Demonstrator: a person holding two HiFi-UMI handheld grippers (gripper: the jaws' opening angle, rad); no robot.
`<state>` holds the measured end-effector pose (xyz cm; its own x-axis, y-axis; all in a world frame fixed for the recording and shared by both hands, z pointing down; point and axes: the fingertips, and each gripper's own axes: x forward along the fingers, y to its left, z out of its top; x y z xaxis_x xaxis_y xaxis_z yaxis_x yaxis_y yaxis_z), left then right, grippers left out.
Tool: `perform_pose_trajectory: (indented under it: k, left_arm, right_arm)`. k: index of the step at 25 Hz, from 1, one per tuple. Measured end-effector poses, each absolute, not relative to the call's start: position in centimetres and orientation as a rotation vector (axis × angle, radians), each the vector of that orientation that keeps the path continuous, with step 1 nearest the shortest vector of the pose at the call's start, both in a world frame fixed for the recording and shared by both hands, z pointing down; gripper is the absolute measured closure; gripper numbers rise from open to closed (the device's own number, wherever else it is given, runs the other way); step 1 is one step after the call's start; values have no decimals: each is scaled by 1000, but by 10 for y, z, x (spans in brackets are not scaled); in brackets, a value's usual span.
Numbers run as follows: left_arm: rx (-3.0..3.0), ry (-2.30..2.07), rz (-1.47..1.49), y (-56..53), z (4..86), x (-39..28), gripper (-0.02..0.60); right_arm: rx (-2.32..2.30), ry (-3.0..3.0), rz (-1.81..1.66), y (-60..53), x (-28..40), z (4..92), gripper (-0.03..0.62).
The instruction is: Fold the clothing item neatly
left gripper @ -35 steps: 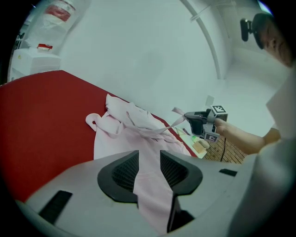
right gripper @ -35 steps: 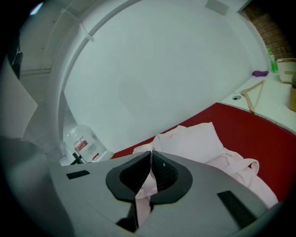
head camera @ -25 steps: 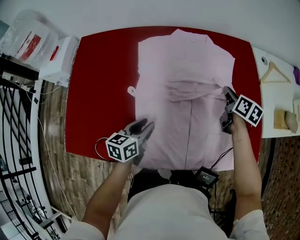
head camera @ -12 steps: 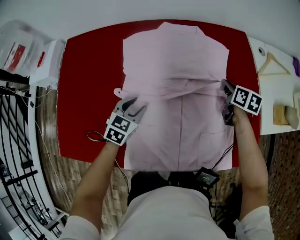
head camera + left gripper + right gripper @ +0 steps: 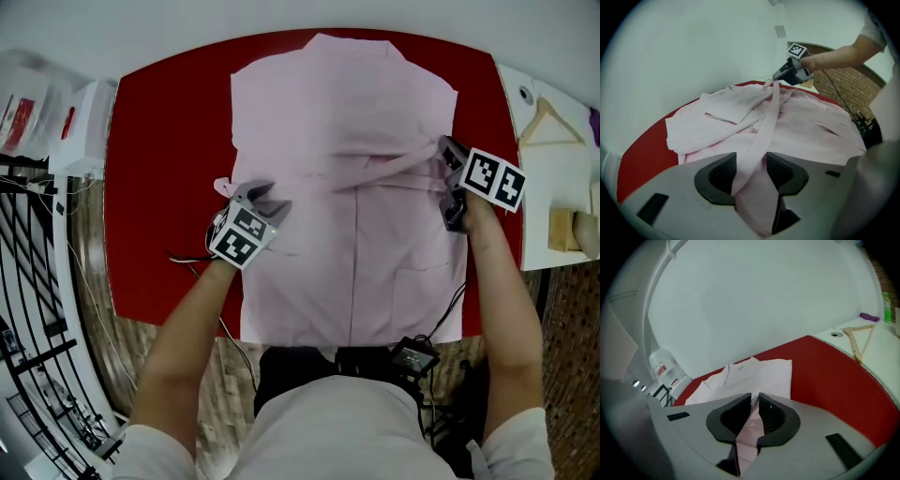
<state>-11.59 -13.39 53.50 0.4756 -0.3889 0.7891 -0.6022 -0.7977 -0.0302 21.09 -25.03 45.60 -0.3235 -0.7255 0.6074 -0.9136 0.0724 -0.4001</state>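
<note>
One second earlier the left hand-held gripper (image 5: 269, 197) was near the lower hem of the pink shirt (image 5: 356, 187). Now it had come up to the shirt's left edge. Its jaws had just been opening and stood apart around the sleeve strip (image 5: 764, 131) (not pressing it). The right hand-held gripper (image 5: 448, 155) was clamped on the fabric at the right edge. The shirt lay spread on the red surface (image 5: 159, 187), so the sleeve fold seemed nearly finished. Only a plastic bag (image 5: 23, 98) lay aside, and I could not tell its contents.
</note>
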Motion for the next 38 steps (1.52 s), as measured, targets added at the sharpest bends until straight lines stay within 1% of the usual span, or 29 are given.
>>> perform_pose_trajectory:
  k: [1, 3, 6, 15, 23, 31, 38]
  left_arm:
    - [2463, -849, 1225, -134, 536, -117, 399]
    - [2444, -849, 1225, -133, 539, -118, 399]
    - [2425, -858, 1219, -133, 539, -121, 399]
    - [2433, -870, 1144, -127, 529, -121, 399]
    - [2435, -877, 1109, -113, 516, -115, 399]
    - [2393, -956, 859, -94, 482, -108, 399]
    - [2344, -1008, 690, -72, 461, -101, 400]
  right_arm:
    - [1623, -2117, 1073, -252, 206, 458, 556]
    - [1566, -2128, 1060, -253, 198, 465, 470]
    - [1542, -2104, 1058, -250, 197, 474, 439]
    - [1620, -1883, 1118, -227, 238, 499, 439]
    - [1602, -1833, 1105, -211, 249, 501, 439]
    - [1542, -1989, 1023, -193, 239, 476, 439]
    - [1454, -2193, 1048, -174, 225, 456, 441]
